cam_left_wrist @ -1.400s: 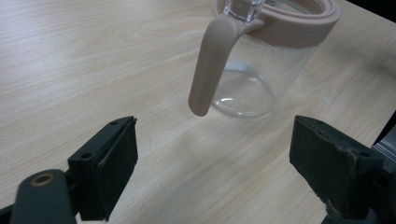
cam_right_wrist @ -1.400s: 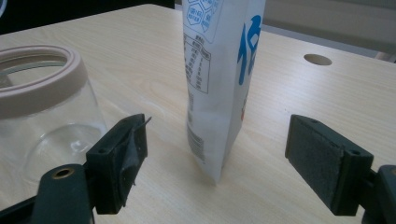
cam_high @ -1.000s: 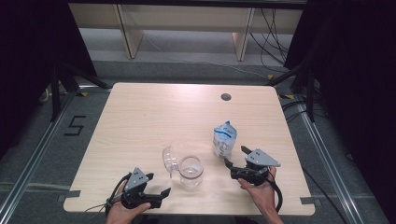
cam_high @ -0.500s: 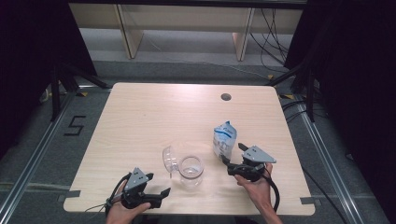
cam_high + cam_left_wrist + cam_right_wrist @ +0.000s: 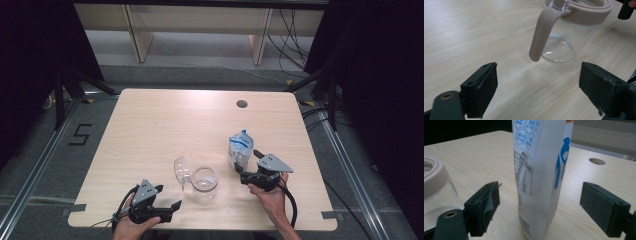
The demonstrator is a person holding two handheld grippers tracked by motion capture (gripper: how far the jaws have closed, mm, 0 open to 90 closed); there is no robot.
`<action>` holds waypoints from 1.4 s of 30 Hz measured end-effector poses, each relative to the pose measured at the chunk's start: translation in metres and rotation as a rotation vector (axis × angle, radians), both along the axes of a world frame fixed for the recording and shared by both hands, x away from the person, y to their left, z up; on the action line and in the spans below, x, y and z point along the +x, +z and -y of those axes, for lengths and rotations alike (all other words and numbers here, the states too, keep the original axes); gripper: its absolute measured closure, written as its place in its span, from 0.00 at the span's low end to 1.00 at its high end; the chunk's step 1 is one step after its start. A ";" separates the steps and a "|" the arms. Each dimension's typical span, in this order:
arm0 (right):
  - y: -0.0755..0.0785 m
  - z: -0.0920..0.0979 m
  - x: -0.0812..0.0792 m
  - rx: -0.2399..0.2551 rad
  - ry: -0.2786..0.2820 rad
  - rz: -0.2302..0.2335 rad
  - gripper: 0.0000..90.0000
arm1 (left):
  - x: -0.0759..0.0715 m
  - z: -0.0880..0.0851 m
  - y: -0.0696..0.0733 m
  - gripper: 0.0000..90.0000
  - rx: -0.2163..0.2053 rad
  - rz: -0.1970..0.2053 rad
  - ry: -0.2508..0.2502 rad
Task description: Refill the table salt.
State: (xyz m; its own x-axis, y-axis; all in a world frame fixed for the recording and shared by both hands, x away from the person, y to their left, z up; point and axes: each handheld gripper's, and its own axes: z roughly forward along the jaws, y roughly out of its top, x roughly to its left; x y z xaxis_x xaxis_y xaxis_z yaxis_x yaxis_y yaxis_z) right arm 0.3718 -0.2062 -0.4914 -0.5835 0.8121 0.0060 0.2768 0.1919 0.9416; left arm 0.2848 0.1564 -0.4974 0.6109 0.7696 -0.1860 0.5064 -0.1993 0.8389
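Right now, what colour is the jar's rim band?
Pale beige-pink rim band on the clear jar; clearest in the left gripper view.

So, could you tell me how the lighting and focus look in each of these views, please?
High view: table evenly lit, surroundings almost black. Left gripper view: jar shows faint glare on its base, jaws slightly soft. Right gripper view: pouch print legible though soft, far background blurred.

White pouch (image 5: pixel 537 170), blue print; clear jar (image 5: pixel 571 32), beige, perhaps pinkish, rim; pale wood table (image 5: pixel 165 130)

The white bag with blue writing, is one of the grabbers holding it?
No, nothing is held. The bag stands between the right gripper's open jaws, untouched. The left gripper is open too.
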 end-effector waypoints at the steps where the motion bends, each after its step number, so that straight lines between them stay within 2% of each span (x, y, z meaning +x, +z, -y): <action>1: 0.000 0.000 0.000 0.000 0.000 0.000 0.18 | 0.000 0.000 0.000 0.17 0.000 0.000 0.000; 2: -0.001 -0.002 0.002 0.000 -0.008 0.006 0.17 | 0.000 -0.002 0.001 0.17 0.013 0.005 -0.003; 4: -0.001 -0.002 0.002 -0.004 -0.007 0.005 0.17 | -0.001 -0.002 0.001 0.17 0.001 0.001 0.000; 6: -0.001 -0.006 0.000 0.000 -0.029 -0.007 0.17 | -0.002 -0.002 0.001 0.17 0.003 0.005 0.003; 7: -0.001 -0.005 0.003 -0.022 -0.014 0.017 0.17 | -0.003 -0.002 0.001 0.17 0.001 0.006 0.002; 9: -0.003 -0.009 0.005 -0.019 -0.017 0.023 0.17 | -0.003 -0.001 0.001 0.17 0.000 0.012 -0.009; 11: -0.004 -0.010 0.005 -0.024 -0.022 0.019 0.17 | -0.004 -0.002 0.002 0.17 0.018 0.009 -0.011; 12: -0.004 -0.013 0.003 -0.009 -0.036 -0.006 0.17 | -0.004 -0.001 0.002 0.17 0.016 0.008 -0.011; 13: -0.005 -0.012 0.008 -0.024 -0.027 0.034 0.17 | -0.004 -0.001 0.002 0.17 0.018 0.008 -0.011; 14: -0.006 -0.014 0.009 -0.020 -0.012 0.027 0.17 | -0.004 -0.001 0.002 0.17 0.017 0.007 -0.013; 15: -0.007 -0.015 0.009 -0.013 -0.023 0.017 0.17 | -0.004 -0.001 0.002 0.17 0.017 0.007 -0.014; 16: -0.008 -0.015 0.011 -0.019 -0.031 0.029 0.17 | -0.004 -0.001 0.002 0.17 0.011 0.007 -0.016; 21: -0.012 -0.018 0.019 -0.009 -0.037 0.029 0.17 | -0.004 0.000 0.002 0.17 0.009 0.010 -0.016; 22: -0.013 -0.018 0.020 0.001 -0.040 0.029 0.17 | -0.003 -0.001 0.002 0.17 0.017 0.019 -0.028; 24: -0.014 -0.017 0.021 -0.015 -0.047 0.031 0.17 | -0.003 -0.002 0.002 0.17 0.022 0.022 -0.033; 26: -0.015 -0.018 0.024 -0.003 -0.026 0.039 0.17 | -0.003 -0.001 0.002 0.17 0.015 0.022 -0.030; 27: -0.015 -0.018 0.024 -0.007 -0.040 0.041 0.17 | -0.004 0.000 0.001 0.17 0.003 0.010 -0.017; 28: -0.017 -0.018 0.026 0.000 -0.035 0.043 0.17 | -0.003 0.000 0.002 0.17 0.011 0.019 -0.026; 36: -0.018 -0.018 0.027 -0.008 -0.055 0.052 0.17 | -0.004 0.000 0.001 0.17 0.004 0.010 -0.021; 42: -0.021 -0.020 0.030 0.001 -0.042 0.044 0.18 | -0.004 0.000 0.001 0.17 0.007 0.010 -0.022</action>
State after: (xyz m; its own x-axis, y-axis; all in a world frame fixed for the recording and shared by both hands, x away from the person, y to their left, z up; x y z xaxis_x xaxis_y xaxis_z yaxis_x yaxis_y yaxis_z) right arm 0.4015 -0.1863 -0.5121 -0.5485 0.8359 -0.0182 0.2427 0.1800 0.9533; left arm 0.2809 0.1560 -0.4960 0.6294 0.7572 -0.1746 0.4938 -0.2161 0.8423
